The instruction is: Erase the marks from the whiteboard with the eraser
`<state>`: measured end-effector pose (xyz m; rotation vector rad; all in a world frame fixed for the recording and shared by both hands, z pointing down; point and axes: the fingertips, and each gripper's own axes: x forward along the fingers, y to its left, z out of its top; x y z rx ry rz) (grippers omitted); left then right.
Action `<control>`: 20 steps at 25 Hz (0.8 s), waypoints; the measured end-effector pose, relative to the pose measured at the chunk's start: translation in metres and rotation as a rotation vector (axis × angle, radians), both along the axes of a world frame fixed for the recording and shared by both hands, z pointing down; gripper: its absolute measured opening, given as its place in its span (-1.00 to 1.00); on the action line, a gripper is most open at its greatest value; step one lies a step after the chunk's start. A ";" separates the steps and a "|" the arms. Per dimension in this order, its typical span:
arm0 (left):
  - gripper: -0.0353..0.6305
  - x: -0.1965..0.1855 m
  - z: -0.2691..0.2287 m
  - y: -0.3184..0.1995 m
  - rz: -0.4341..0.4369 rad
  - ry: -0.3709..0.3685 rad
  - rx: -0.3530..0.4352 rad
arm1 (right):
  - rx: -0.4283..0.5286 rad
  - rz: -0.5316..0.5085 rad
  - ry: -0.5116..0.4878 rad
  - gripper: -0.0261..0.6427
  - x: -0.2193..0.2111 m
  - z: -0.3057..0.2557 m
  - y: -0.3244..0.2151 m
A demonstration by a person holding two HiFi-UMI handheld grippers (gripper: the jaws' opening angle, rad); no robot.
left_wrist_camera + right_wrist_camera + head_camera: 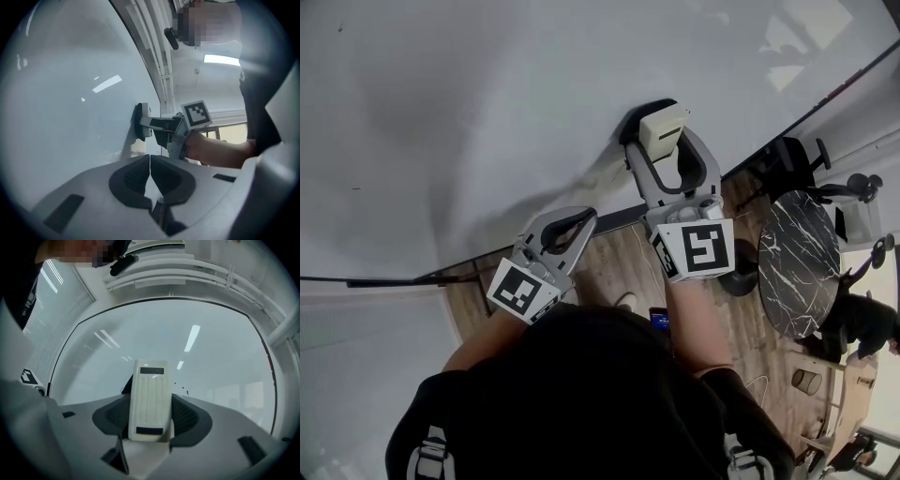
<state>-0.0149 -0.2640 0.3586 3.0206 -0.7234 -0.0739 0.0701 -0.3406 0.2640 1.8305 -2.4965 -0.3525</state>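
Your right gripper (667, 155) clamps the eraser (150, 399) against the whiteboard (140, 333), only few small specks (186, 391) are left, and your left gripper (150, 164) has its jaws closed on nothing.

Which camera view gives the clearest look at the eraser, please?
The right gripper view: the eraser, centred, shows its ribbed cream back, clamped in the right hand-held gripper. The left gripper view shows it side-on against the whiteboard; the head view, just its cream back.

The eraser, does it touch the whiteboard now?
Touching. The left gripper view shows the eraser side-on, its dark pad flat against the whiteboard, no gap.
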 end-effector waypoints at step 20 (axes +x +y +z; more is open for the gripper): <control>-0.87 0.020 0.005 -0.016 -0.073 -0.016 -0.015 | 0.044 0.024 0.033 -0.18 -0.002 -0.009 -0.009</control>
